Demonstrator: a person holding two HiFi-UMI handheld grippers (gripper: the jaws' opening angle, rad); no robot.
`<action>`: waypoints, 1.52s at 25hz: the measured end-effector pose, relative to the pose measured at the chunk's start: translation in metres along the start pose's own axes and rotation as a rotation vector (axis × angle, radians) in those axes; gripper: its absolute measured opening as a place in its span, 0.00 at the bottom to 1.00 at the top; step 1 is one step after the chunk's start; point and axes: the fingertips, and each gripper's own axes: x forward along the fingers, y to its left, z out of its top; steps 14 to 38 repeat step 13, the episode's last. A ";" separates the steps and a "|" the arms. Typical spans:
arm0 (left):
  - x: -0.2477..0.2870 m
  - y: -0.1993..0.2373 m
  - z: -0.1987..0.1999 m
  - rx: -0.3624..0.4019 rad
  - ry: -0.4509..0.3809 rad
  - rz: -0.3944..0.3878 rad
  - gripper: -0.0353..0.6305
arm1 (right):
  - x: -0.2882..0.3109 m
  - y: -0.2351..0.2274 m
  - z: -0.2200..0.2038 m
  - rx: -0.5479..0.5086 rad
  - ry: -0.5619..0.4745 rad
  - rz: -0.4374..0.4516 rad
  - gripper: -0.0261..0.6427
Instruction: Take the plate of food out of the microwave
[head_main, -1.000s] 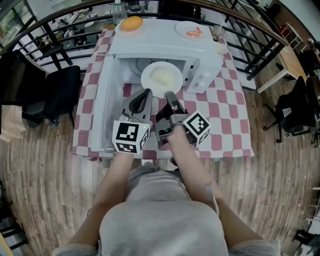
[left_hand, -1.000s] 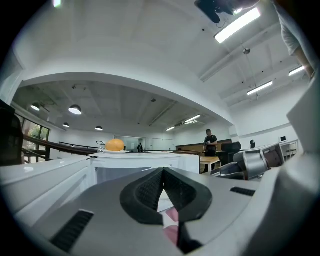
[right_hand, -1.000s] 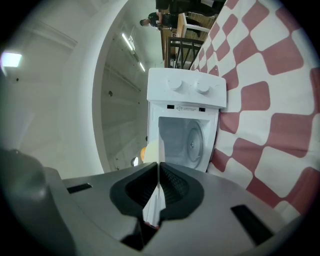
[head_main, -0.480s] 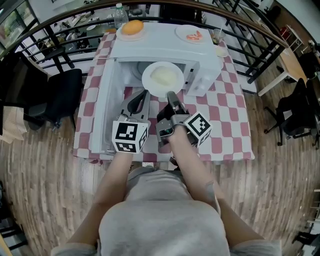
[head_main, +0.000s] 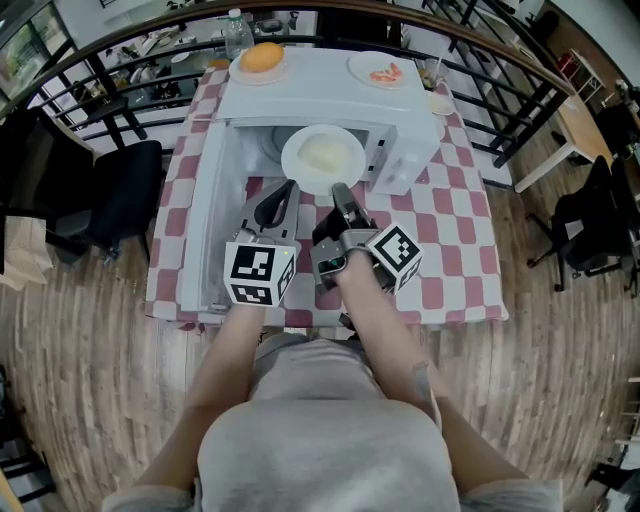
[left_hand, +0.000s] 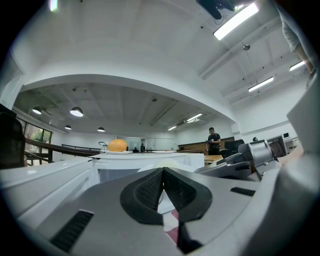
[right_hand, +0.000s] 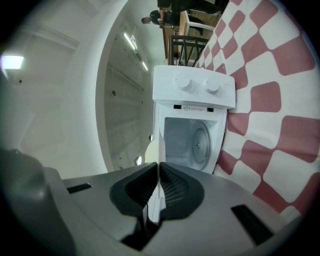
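Head view looks steeply down on a white box-shaped microwave (head_main: 320, 95) that stands on a table with a red-and-white checked cloth (head_main: 450, 230). At the far left its white door (head_main: 200, 230) is swung fully open, so the way out of the cavity is free.

Next comes the left gripper (head_main: 286, 188). In the left gripper view its dark ribbed jaws are pressed together with nothing between them (left_hand: 162, 172). The tip lies at the near-left rim of the round white plate with pale food (head_main: 323, 157). I cannot tell if it touches the rim. I judge that it waits there to steady or support the plate from below.

The plate itself is at the mouth of the cavity, and part of it is already over the cloth in front.

To the right, the right gripper (head_main: 340, 190) is turned on its side, so that its jaws close from above and below. In the right gripper view they are clamped on the thin plate rim (right_hand: 156, 152), which is seen edge-on. This roll lets it carry the plate flat, so the food does not slide.

Behind, the emptied cavity shows the round glass turntable (right_hand: 200, 145), and further right is the white control panel with two knobs (right_hand: 205, 86).
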 end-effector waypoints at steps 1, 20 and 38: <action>0.000 0.000 0.000 0.000 -0.001 0.000 0.06 | 0.001 0.000 0.000 -0.001 0.001 0.002 0.09; 0.000 0.006 0.000 0.002 -0.007 0.003 0.06 | 0.005 0.001 -0.005 -0.005 0.008 0.013 0.09; 0.000 0.006 0.000 0.002 -0.007 0.003 0.06 | 0.005 0.001 -0.005 -0.005 0.008 0.013 0.09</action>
